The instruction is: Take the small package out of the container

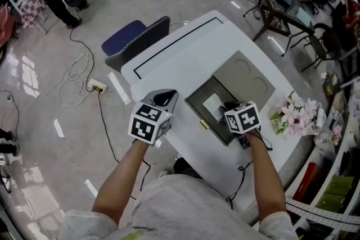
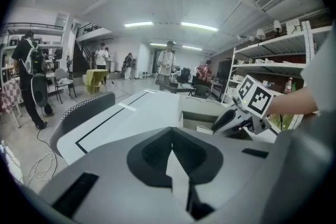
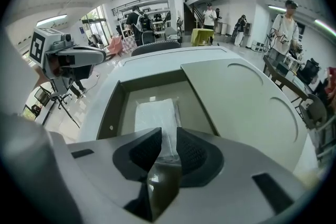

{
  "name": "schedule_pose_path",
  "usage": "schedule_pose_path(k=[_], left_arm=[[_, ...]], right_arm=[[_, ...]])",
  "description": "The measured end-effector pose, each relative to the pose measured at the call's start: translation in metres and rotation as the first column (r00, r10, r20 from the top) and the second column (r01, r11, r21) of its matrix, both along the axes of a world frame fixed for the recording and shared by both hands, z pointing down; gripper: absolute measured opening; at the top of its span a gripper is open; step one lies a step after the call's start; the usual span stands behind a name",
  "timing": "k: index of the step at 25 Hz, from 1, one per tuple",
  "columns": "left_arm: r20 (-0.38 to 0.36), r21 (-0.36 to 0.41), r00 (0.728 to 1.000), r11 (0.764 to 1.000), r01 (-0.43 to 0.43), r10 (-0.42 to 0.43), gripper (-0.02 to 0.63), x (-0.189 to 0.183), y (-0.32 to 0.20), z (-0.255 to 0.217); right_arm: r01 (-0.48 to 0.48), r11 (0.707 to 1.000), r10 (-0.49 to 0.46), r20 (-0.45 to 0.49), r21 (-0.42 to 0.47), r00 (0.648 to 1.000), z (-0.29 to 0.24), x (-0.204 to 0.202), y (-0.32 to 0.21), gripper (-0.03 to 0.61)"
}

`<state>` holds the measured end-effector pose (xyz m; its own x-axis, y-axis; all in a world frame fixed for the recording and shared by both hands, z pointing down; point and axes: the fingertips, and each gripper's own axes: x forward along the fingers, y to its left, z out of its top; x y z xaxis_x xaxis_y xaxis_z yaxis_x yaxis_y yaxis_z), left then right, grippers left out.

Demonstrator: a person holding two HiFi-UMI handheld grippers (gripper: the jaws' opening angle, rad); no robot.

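A grey-green container stands open on the white table, its lid laid flat beyond it. Inside lies the small package, white in clear wrap. My right gripper reaches down into the container. In the right gripper view the package lies on the container's floor, and my right gripper is shut on its near plastic edge. My left gripper hangs over the table's near left edge, apart from the container. In the left gripper view my left gripper is shut with nothing in it.
Pink flowers lie at the table's right end. A blue chair stands against the table's far left side. A power strip with cables lies on the floor at the left. Shelves line the right side. People stand far off.
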<state>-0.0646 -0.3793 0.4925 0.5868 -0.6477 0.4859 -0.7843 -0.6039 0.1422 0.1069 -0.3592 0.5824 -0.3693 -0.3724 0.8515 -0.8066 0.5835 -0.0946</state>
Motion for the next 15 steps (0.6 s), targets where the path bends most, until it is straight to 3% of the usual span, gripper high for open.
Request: schedule_pose_path(k=[3,15], left_arm=[[-0.001,-0.001,1.000,1.000,0.000,0.000,0.004,-0.0003,0.0021,0.0017],[0.007,0.017,1.000,1.000,0.005,-0.005,0.005,-0.0063,0.0103,-0.0073]], right_arm=[[0.001,1.000,-0.001,0.009,0.000,1.000,0.0001,-0.0016,0.0003,0.035],[-0.018,1.000,0.017,0.040,0.023,0.999,-0.0063,-0.0062,0.0057,0.006]])
